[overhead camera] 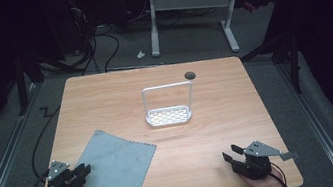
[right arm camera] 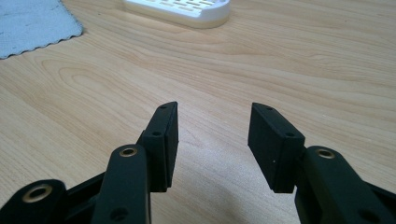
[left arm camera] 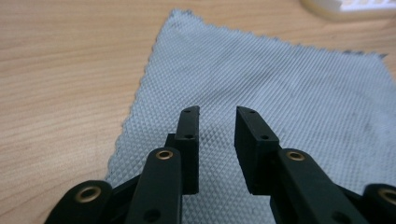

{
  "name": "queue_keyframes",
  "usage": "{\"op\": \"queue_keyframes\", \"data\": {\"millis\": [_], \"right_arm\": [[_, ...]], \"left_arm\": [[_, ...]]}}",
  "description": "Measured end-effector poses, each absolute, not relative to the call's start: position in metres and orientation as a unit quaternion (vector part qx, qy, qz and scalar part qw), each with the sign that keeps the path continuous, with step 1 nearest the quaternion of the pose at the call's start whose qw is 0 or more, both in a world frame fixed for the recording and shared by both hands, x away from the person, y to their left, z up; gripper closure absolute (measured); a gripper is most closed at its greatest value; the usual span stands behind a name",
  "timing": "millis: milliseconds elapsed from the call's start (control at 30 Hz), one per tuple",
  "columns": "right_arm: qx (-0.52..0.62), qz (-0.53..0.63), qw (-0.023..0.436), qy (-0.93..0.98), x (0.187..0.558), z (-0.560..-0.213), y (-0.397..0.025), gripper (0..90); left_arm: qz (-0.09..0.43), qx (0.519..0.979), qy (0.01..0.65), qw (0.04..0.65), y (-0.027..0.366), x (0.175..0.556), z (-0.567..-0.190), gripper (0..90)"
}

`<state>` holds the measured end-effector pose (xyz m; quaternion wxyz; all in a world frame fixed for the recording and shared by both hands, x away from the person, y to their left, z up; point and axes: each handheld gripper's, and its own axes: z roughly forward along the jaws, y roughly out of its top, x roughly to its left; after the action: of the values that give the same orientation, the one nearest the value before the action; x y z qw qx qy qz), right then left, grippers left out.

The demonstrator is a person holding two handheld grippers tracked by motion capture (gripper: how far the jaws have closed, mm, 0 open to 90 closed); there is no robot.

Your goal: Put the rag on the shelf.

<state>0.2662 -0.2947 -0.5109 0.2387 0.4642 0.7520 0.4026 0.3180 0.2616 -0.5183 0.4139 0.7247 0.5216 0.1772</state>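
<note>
— Left gripper (overhead camera: 84, 170), condition?

— Jaws parted by a narrow gap, nothing between them. In the left gripper view its tips (left arm camera: 215, 112) hang over the near-left part of the grey cloth (left arm camera: 280, 102); whether they touch the weave cannot be told.

— Right gripper (overhead camera: 230, 154)?

— Jaws spread wider, empty. In the right gripper view it (right arm camera: 212, 108) points across bare wood, well apart from the cloth (right arm camera: 32, 21).

— Position of the cloth?

— Flat on the wooden table (overhead camera: 238, 112), at the near-left, turned at an angle, one corner at the table's near edge. In the high view the cloth (overhead camera: 116, 170) lies just under the left gripper's tips.

— Further out?

— A white rack (overhead camera: 169, 117) with an upright wire frame stands mid-table, apart from the cloth. A dark round hole (overhead camera: 190, 75) sits near the far edge.
</note>
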Motion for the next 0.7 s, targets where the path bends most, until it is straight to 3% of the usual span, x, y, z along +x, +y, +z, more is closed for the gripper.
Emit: {"op": "queue_keyframes", "data": {"millis": [367,433,467,700], "right_arm": [[0.463,0.403,0.232,0.755,0.267,-0.513,-0.297,53.7],[0.464,0.404,0.230,0.754,0.267,-0.514,-0.296,53.7],[0.463,0.403,0.229,0.756,0.268,-0.514,-0.295,53.7],[0.454,0.405,0.227,0.760,0.268,-0.513,-0.290,53.7]], "left_arm": [[0.172,0.736,0.502,0.420,0.257,0.315,-0.517,69.1],[0.178,0.752,0.484,0.411,0.252,0.313,-0.515,85.6],[0.170,0.772,0.465,0.399,0.247,0.313,-0.514,89.8],[0.158,0.793,0.433,0.399,0.230,0.304,-0.512,89.9]]}}
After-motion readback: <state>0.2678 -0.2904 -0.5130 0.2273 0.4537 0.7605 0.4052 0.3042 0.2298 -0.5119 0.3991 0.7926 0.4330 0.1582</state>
